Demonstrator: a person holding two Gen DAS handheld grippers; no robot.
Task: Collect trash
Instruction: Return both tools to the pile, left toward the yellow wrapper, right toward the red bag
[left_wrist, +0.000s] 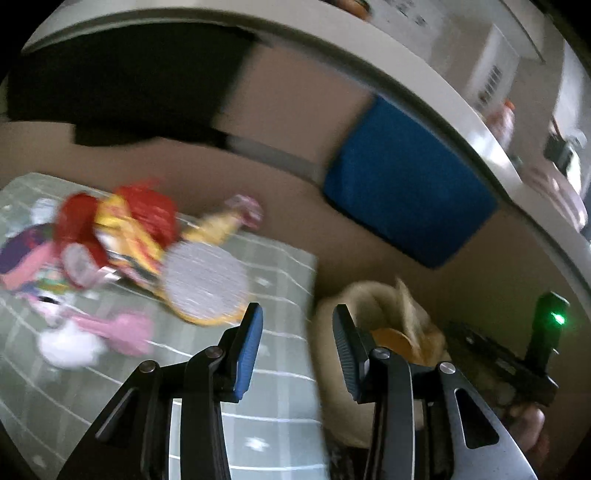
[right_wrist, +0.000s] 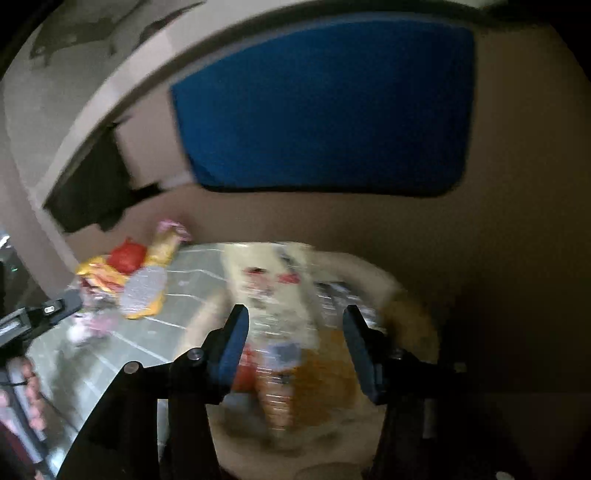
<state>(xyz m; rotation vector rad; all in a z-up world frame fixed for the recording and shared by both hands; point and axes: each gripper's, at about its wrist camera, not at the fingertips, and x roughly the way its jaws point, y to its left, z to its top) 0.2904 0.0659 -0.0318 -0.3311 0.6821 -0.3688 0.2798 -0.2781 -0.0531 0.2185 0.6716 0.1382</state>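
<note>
Looking at maybe the halfway mark here. Both grippers spread wide and gripping nothing: left gripper (left_wrist: 297, 347) hanging over the mat edge, right gripper (right_wrist: 295, 345) right above the cream bag (right_wrist: 373, 413), jaws apart with a pale wrapper (right_wrist: 273, 295) blurred between them but not pinched, probably dropping in. Already some orange and red packets sitting inside that bag. Still plenty left though: pile of crumpled snack wrappers (left_wrist: 122, 236) on the gridded mat (left_wrist: 273, 406), red and yellow ones, a silvery round piece (left_wrist: 205, 282), pink scraps (left_wrist: 122, 332) nearer. Too blurry for brand names. Next likely back to the pile.
</note>
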